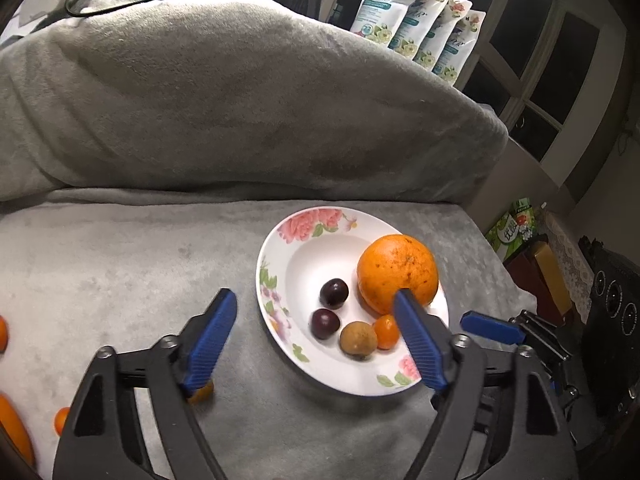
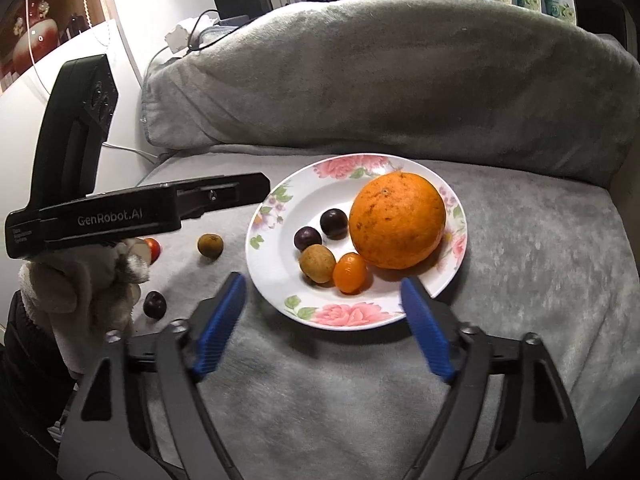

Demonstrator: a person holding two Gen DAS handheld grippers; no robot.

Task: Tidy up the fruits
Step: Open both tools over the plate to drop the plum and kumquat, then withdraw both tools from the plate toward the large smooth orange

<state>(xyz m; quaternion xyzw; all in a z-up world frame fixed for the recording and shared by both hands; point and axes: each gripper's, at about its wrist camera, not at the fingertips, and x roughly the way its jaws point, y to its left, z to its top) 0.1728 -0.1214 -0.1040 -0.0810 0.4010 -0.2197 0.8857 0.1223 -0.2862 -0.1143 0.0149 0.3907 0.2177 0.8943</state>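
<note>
A white floral plate (image 1: 304,256) (image 2: 280,248) on the grey sofa seat holds a large orange (image 1: 396,272) (image 2: 398,220), two dark plums (image 1: 334,293) (image 2: 334,222), a brown longan (image 1: 358,339) (image 2: 317,263) and a small kumquat (image 1: 386,331) (image 2: 351,273). My left gripper (image 1: 316,300) is open and empty at the plate's near left. My right gripper (image 2: 324,286) is open and empty at the plate's near edge. Loose on the seat lie a longan (image 2: 210,245), a plum (image 2: 154,304), a red fruit (image 2: 153,249) and orange fruits (image 1: 62,420).
A grey cushion (image 1: 224,92) backs the seat. The left gripper's black body (image 2: 132,212) and gloved hand (image 2: 80,292) are at the left in the right wrist view. Pouches (image 1: 420,20) stand behind the cushion. The seat's edge drops at the right (image 1: 512,280).
</note>
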